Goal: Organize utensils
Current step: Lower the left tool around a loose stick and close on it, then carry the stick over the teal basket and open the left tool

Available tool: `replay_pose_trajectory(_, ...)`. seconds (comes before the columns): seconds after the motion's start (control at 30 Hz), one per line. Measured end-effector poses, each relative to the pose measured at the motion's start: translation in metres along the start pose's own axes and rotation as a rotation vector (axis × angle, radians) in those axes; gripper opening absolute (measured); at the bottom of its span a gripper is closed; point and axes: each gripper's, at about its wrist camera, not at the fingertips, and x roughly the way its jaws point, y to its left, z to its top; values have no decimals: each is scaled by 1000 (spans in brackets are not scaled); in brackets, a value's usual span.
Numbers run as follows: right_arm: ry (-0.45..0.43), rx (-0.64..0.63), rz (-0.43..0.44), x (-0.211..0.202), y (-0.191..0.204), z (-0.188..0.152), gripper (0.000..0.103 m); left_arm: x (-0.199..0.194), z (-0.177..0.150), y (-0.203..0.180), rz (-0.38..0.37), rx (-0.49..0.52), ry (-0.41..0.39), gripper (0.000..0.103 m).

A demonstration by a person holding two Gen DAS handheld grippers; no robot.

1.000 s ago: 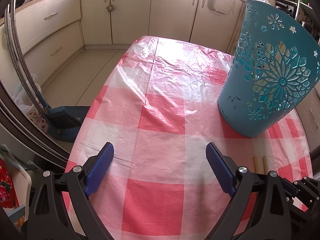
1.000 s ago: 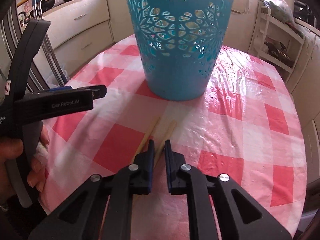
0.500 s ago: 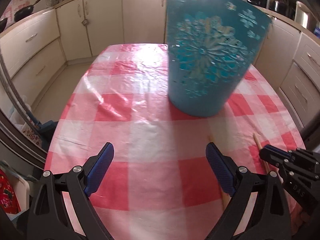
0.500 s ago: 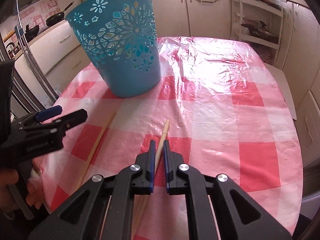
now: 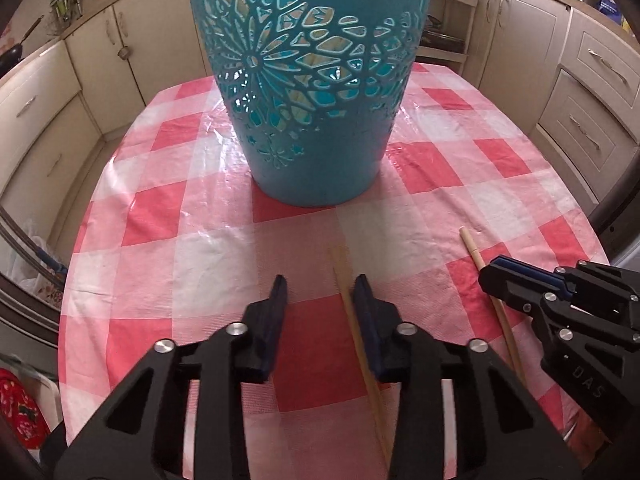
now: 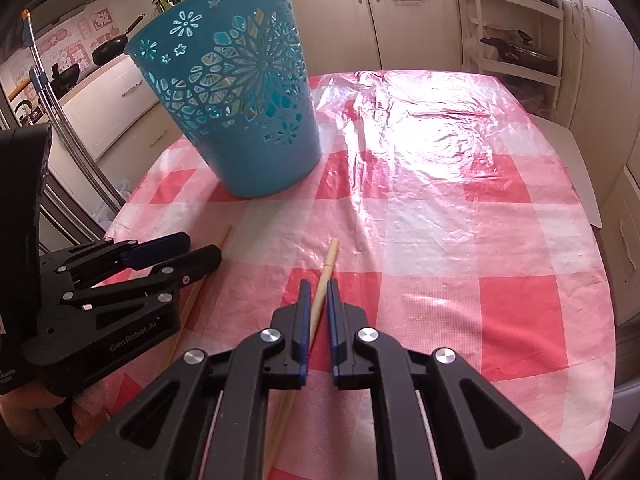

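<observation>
Two wooden chopsticks lie on the red-and-white checked tablecloth (image 5: 208,248) in front of a tall blue cut-out basket (image 5: 312,92). My left gripper (image 5: 320,294) is half open around one chopstick (image 5: 352,316), which rests against the right finger. My right gripper (image 6: 318,296) is nearly shut on the other chopstick (image 6: 326,268), whose tip sticks out past the fingertips; it also shows in the left wrist view (image 5: 474,252). The basket also stands at the far left of the right wrist view (image 6: 240,104).
Cream kitchen cabinets (image 5: 52,120) surround the oval table. An open shelf unit (image 6: 516,40) stands behind it. Metal rails (image 6: 72,128) and pans (image 6: 108,46) are at the left. The table's edge (image 6: 600,320) curves close on the right.
My left gripper has swung right to face the basket and narrowed its jaws around one chopstick. My right gripper has shifted right with the other chopstick between its fingers.
</observation>
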Motion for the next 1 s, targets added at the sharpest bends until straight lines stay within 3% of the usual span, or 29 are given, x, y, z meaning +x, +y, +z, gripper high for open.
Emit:
replay_pose_trajectory(0.07,2,-17,-9,1,3,1,9,1,2,-3,-20,4,5,5)
replay_pose_trajectory(0.33,11,-37,-10,4,9,3,11,2,2,21,-50,-98,33,5)
replay_pose_trajectory(0.5,4,-72,-27,6,15,2,11,4,4,17,-30,-45,41,5)
replay_pose_trajectory(0.67,-1,-71,-24,6,14,2,11,-3,5,27,-95,-93,56,4)
replay_pose_trajectory(0.8,-5,-68,-24,6,14,2,11,-32,12,35,-185,-107,4,4)
replay_pose_trajectory(1.0,-6,-70,-26,6,15,2,11,-105,36,48,-343,-99,-156,4)
